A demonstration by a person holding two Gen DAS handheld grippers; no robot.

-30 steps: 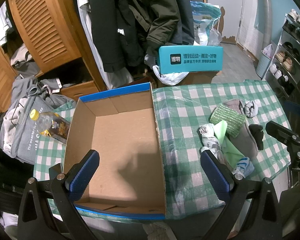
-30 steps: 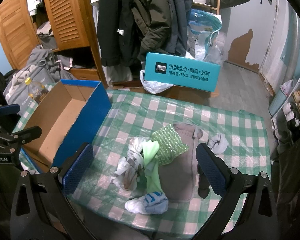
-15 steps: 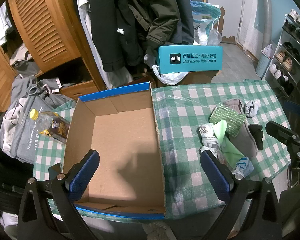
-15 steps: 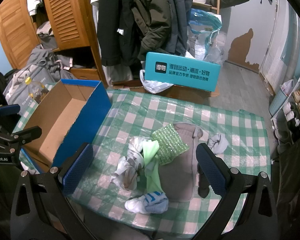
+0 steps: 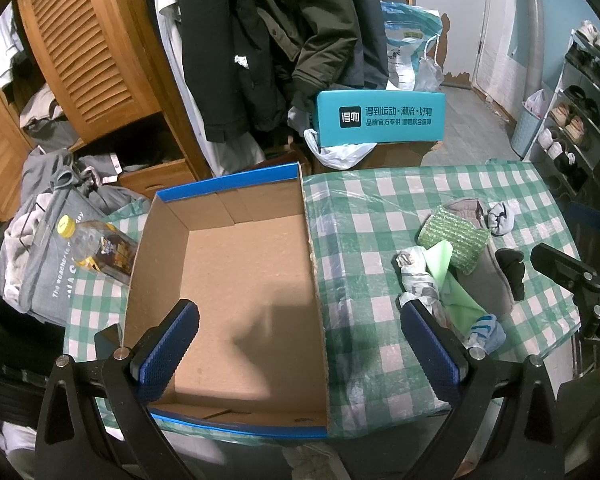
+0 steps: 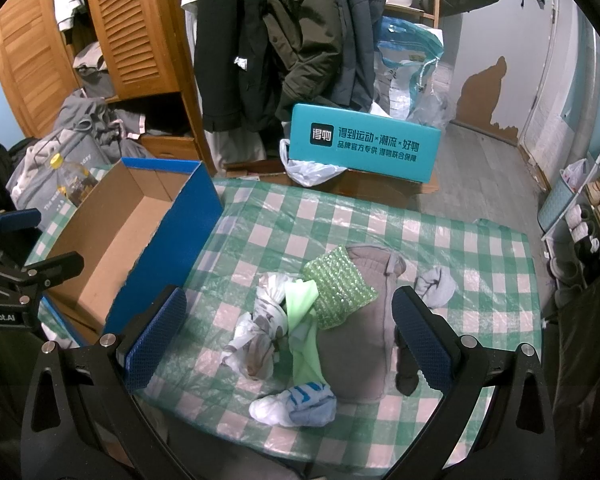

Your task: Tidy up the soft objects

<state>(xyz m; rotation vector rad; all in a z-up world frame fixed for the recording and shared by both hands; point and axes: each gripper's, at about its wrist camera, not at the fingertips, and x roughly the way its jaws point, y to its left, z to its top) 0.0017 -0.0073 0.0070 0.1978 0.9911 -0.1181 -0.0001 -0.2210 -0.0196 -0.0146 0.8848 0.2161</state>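
Nearest the right gripper (image 6: 288, 336), between its wide-spread, empty fingers, lies the heap of soft things: a blue-and-white sock (image 6: 296, 400), a knotted patterned cloth (image 6: 260, 332), a light green cloth (image 6: 300, 320), a grey garment (image 6: 360, 344) and a green sponge (image 6: 338, 288). Only the left wrist view looks down into the bare cardboard box (image 5: 236, 288), under the left gripper (image 5: 300, 344), equally wide apart and gripping nothing. Beyond stands a teal box (image 6: 364, 144).
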